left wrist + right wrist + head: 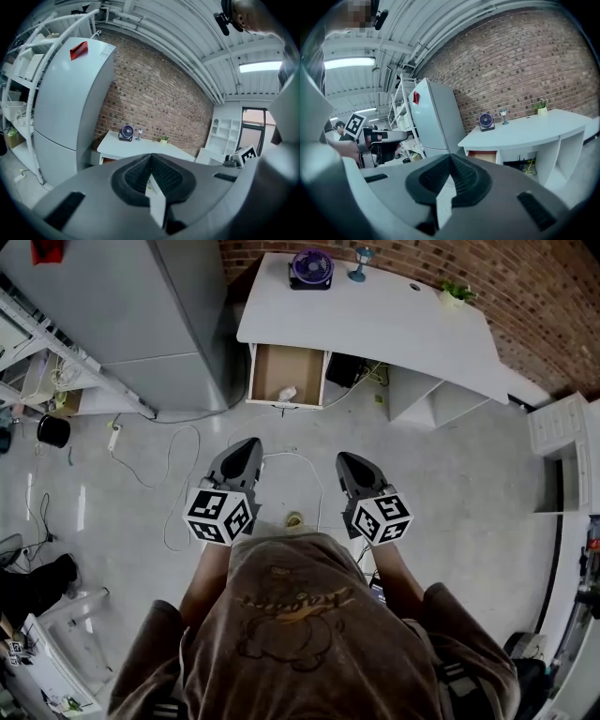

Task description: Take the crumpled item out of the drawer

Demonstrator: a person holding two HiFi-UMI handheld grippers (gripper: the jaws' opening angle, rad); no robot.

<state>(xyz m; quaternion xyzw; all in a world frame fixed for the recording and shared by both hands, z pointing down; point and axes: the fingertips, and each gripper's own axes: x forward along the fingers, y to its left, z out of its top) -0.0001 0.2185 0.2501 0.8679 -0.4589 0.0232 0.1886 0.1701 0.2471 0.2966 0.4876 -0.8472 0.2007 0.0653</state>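
Note:
A small crumpled white item (287,393) lies in the open wooden drawer (259,373) under the left end of the white desk (375,315). Both grippers are held side by side above the floor, well short of the drawer, and point toward it. My left gripper (251,442) has its jaws closed together with nothing between them, as the left gripper view (151,157) also shows. My right gripper (345,458) is likewise shut and empty (450,157). The drawer (483,156) shows in the right gripper view; the item inside cannot be made out there.
A tall grey fridge (141,306) stands left of the desk, with a metal rack (56,352) beside it. A purple fan (311,268) and a small plant (455,292) sit on the desk. Cables (178,460) trail over the floor. A white shelf unit (562,427) stands at the right.

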